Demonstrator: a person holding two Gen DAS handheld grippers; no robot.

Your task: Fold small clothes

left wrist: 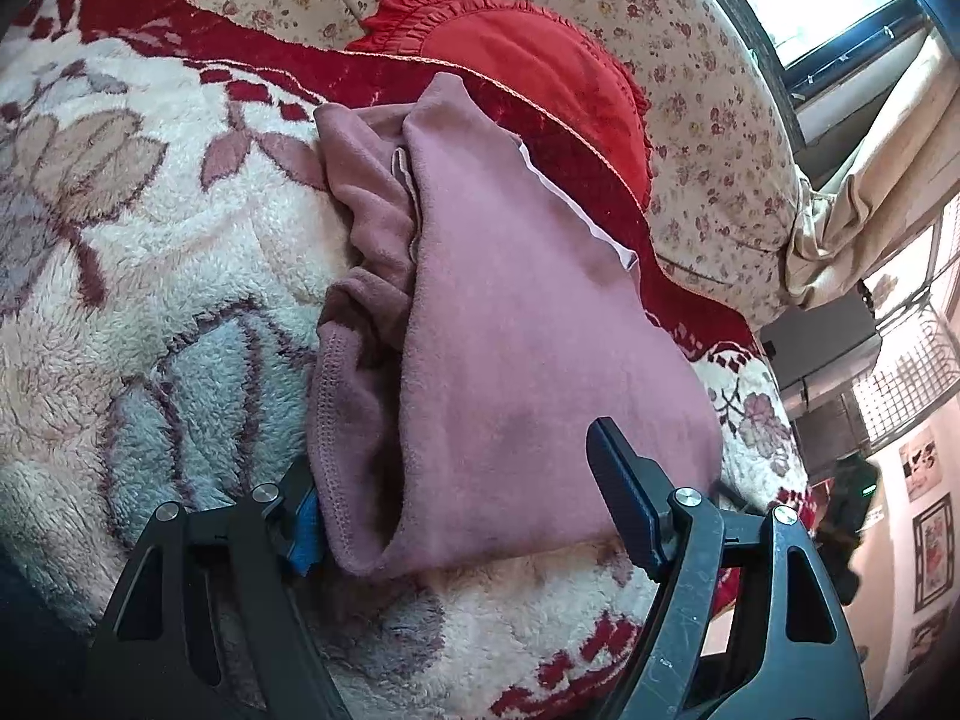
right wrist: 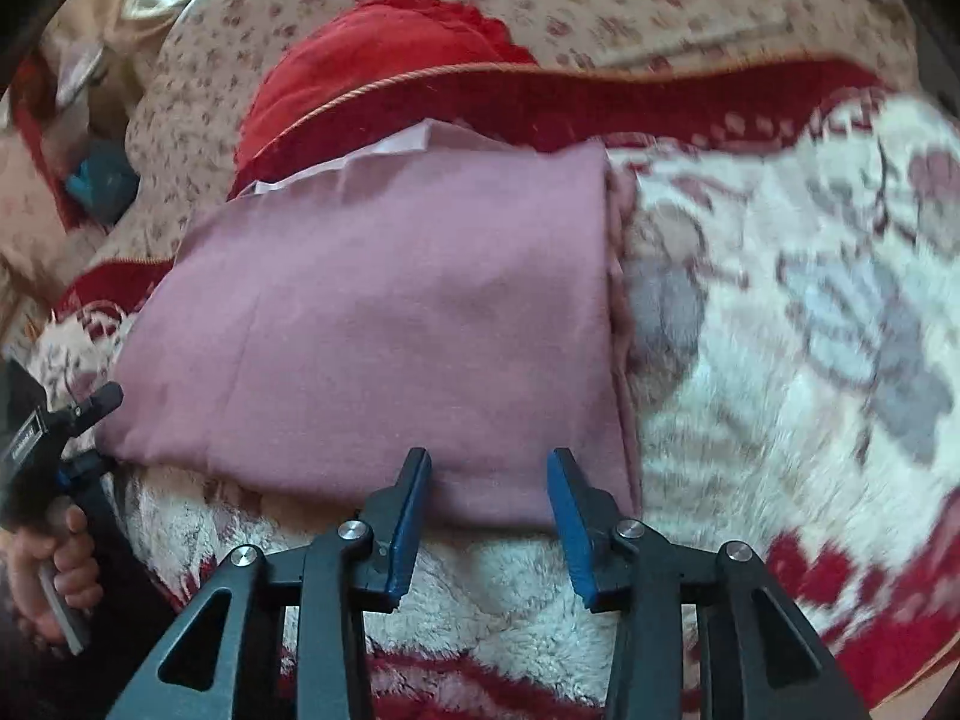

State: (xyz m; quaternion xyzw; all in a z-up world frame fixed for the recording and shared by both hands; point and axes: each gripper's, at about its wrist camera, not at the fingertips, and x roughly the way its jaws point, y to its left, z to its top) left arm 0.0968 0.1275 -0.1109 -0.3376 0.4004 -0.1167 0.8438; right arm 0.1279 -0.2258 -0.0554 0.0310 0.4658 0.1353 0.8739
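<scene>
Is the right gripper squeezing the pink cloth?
No, the right gripper has its blue pads apart, and the folded pink garment lies flat on the blanket with nothing pinched.

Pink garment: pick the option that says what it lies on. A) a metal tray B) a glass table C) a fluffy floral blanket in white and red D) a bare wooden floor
C: the folded pink garment rests on the fluffy floral blanket, whose white pile and red pattern show all around it.

Your left gripper [left wrist: 462, 498] stood wide open around the near edge of the folded pink garment [left wrist: 510, 324] on the fleecy blanket [left wrist: 120, 240].
</scene>
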